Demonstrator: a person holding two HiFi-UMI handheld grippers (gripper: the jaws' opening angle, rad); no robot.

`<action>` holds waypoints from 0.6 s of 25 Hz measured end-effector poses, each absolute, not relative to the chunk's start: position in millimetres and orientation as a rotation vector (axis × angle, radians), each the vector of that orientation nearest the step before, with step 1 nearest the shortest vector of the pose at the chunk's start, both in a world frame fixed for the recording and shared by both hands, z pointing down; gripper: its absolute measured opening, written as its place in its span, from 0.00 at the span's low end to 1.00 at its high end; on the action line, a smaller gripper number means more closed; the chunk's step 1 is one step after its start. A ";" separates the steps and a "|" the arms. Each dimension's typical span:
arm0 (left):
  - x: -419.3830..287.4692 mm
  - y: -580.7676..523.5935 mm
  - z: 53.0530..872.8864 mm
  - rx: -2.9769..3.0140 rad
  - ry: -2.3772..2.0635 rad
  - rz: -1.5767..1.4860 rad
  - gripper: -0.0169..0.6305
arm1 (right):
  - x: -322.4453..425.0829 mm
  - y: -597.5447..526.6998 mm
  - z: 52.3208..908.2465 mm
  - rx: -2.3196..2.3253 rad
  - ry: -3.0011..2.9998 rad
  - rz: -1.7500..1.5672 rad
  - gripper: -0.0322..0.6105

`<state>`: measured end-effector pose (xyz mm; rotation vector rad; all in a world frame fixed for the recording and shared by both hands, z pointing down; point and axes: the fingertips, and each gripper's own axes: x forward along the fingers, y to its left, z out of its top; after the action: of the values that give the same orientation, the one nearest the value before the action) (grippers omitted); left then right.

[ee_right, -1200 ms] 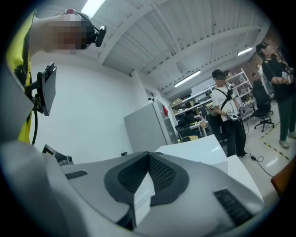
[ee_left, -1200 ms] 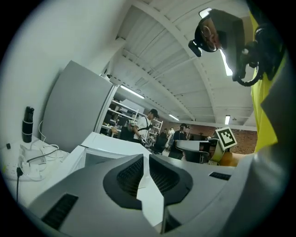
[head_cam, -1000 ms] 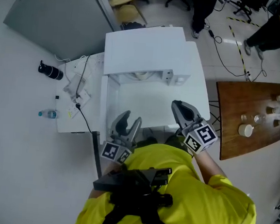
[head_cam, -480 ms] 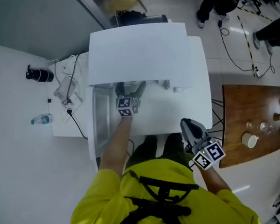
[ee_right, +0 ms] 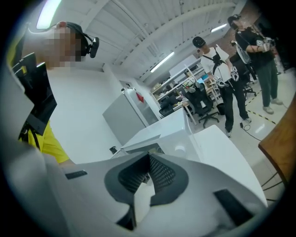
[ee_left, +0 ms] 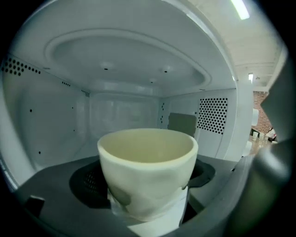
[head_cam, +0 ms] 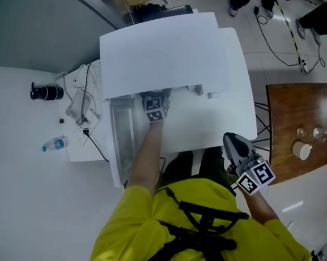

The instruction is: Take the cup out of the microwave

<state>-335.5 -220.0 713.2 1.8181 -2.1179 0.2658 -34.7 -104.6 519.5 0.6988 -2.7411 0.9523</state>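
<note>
Inside the microwave (ee_left: 217,125), our left gripper (ee_left: 144,185) is squeezing the cup (ee_left: 147,159) on both sides. We are thinking a slow, level pull straight back is best, so it is not bumping anything. Our right gripper (ee_right: 147,162) is hanging outside, closed and empty.

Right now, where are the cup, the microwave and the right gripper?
cup (ee_left: 147,183): left gripper view, its outer wall.
microwave (head_cam: 165,47): head view, its white top.
right gripper (head_cam: 232,142): head view, between its fingertips.
</note>
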 end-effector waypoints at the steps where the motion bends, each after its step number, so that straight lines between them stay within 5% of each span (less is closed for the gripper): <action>1: -333.1 -215.7 709.7 1.820 -2.119 0.273 0.72 | -35.8 -102.4 518.6 0.704 -2.743 0.955 0.06; 9: -293.1 -149.4 680.6 1.882 -2.067 0.268 0.72 | -34.5 -88.1 522.0 0.722 -2.747 0.993 0.06; 15: -200.9 -97.1 665.6 2.061 -1.868 0.332 0.72 | -2.7 -99.3 530.1 0.795 -2.740 0.999 0.06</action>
<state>-200.9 -97.1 665.6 2.0607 -1.8682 0.3318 -2.7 -99.3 530.1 0.7955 -2.7403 0.9994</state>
